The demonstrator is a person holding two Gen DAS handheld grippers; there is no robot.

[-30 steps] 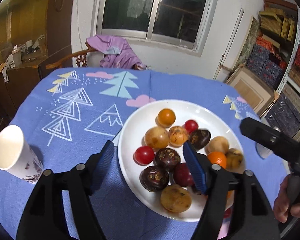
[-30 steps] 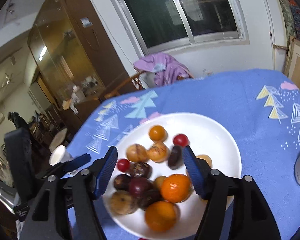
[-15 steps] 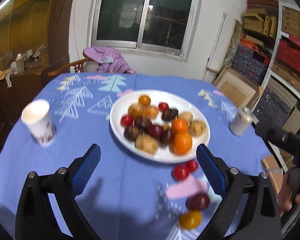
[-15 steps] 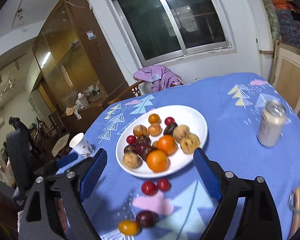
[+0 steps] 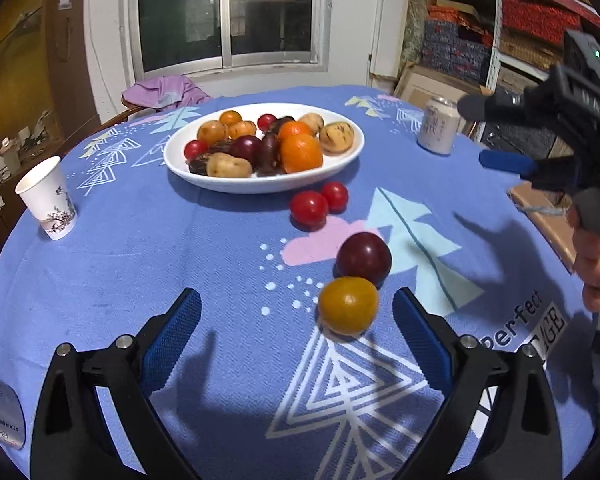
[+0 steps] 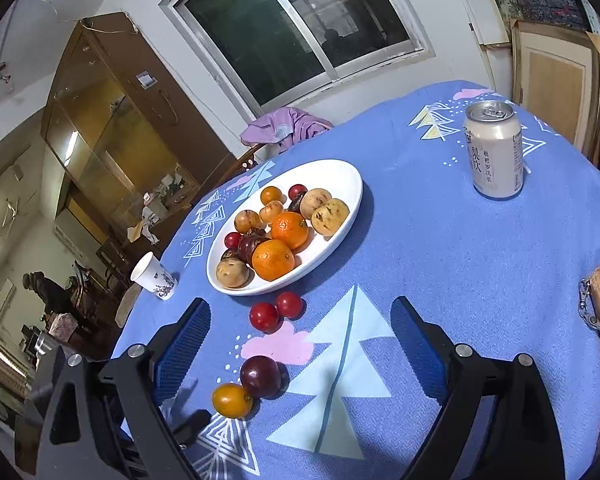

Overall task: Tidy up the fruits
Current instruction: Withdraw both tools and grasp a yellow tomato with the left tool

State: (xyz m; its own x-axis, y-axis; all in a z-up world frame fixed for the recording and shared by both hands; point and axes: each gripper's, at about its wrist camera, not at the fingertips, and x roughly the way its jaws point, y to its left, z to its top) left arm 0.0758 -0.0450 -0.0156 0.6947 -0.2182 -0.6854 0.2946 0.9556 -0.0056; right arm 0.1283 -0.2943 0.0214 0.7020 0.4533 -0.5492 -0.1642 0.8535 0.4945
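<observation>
Four loose fruits lie ahead of your empty grippers.
Left gripper (image 5: 296,316) gapes, yellow fruit (image 5: 348,306) just inside its right pad; centre before closing. Right gripper (image 6: 300,340) is opening, empty. A second ago both hung over the plate (image 5: 352,152); now they're backed off.

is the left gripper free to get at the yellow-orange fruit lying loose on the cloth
Probably yes. The yellow-orange fruit lies just ahead of the left gripper, whose jaws stand wide and empty. Only the dark plum touches its far side, and nothing blocks the near side.
</observation>
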